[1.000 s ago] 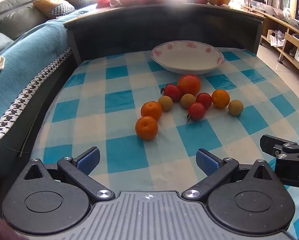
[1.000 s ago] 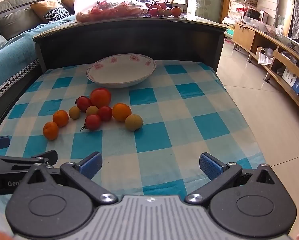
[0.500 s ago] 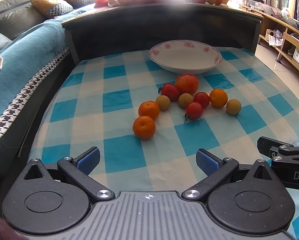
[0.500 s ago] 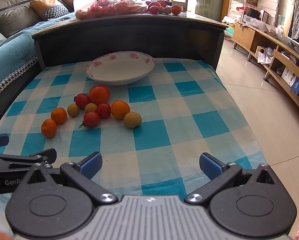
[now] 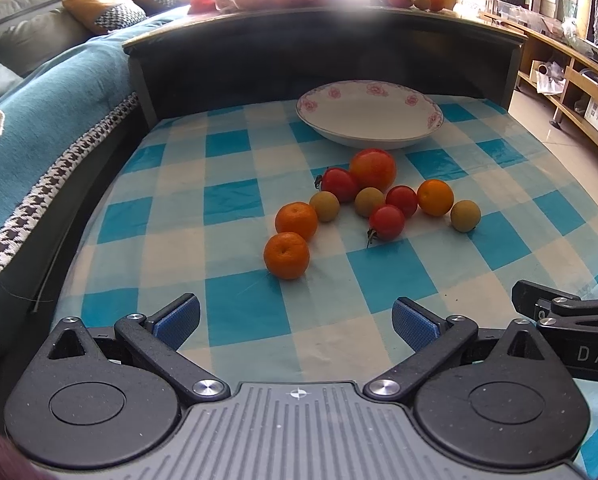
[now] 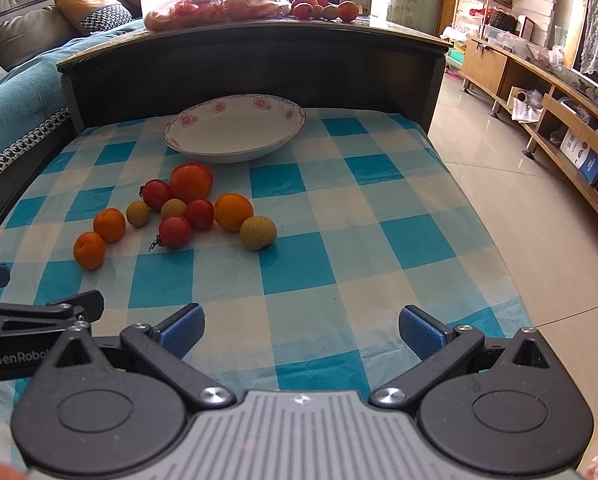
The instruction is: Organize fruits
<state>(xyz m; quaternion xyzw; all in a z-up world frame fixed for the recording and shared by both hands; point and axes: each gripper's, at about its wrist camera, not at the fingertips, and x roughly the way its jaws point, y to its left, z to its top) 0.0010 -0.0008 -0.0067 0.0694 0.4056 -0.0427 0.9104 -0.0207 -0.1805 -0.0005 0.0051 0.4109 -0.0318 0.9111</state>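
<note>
Left claw (image 5: 295,316) and right claw (image 6: 301,326) both stand wide and empty, having advanced slightly toward the fruit cluster (image 5: 373,208). The cluster lies on the desk (image 5: 235,200) just before the empty bowl (image 5: 370,114). No fruit is sorted yet.

Fruits (image 5: 373,204) clustered on cloth — floral bowl (image 5: 370,116) empty, behind.

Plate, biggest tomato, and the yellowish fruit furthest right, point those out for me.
Plate (image 6: 187,120), right wrist view, on its floral rim.
Biggest tomato (image 5: 373,170), left wrist view, middle of its skin.
Yellowish fruit (image 6: 258,233), right wrist view, centre of its top.
</note>
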